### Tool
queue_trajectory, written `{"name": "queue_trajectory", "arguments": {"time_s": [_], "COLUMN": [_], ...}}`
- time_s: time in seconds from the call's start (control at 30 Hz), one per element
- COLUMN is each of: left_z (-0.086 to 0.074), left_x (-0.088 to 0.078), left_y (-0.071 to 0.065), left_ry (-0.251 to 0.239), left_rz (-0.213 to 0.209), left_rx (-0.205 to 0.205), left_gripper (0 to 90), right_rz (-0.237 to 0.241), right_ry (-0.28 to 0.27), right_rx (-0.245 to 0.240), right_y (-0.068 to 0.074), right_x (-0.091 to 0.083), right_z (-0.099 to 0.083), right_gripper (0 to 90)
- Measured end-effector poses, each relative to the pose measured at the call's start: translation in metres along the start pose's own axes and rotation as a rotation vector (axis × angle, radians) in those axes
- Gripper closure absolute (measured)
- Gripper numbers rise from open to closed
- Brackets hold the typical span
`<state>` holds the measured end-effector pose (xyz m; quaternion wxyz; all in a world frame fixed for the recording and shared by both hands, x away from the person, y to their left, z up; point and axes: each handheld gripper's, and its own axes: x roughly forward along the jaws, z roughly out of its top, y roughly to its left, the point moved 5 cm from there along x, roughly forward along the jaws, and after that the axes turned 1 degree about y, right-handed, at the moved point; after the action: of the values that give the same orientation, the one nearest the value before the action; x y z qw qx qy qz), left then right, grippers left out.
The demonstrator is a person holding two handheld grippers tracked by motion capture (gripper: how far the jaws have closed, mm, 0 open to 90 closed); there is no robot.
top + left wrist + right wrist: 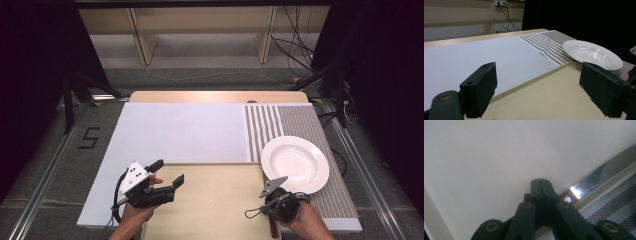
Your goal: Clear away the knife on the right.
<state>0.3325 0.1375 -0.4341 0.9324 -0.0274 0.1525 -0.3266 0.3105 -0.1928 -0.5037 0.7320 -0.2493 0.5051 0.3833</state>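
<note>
Reaching for a knife [596, 178] at the right rim of the cream tray [210, 200].

Nothing has been lifted yet: the knife lies flat on the tray, the white plate [295, 163] stands empty on the striped mat [300, 122]. The right gripper [540, 181] is held fully closed, empty, just beside the knife handle; the left gripper [167, 175] is held wide open over the tray.

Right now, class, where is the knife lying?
In the right gripper view, the knife lies along the cream tray's edge beside the striped mat, just past the shut right gripper.
</note>
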Motion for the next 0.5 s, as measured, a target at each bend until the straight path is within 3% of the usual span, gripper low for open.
{"name": "queue_trajectory", "arguments": {"time_s": [0.13, 0.5], "left_z": [0.000, 0.000], "left_x": [0.000, 0.000], "left_y": [0.000, 0.000], "left_ry": [0.000, 0.001], "left_rz": [0.000, -0.002], "left_rx": [-0.001, -0.001], "left_gripper": [14.3, 14.3], "right_rz": [-0.001, 0.036], "right_ry": [-0.003, -0.128], "right_rx": [0.003, 0.040], "right_y": [-0.001, -0.001], "right_x": [-0.001, -0.011], "right_z": [0.000, 0.008], "right_gripper": [89.1, 70.7]}}
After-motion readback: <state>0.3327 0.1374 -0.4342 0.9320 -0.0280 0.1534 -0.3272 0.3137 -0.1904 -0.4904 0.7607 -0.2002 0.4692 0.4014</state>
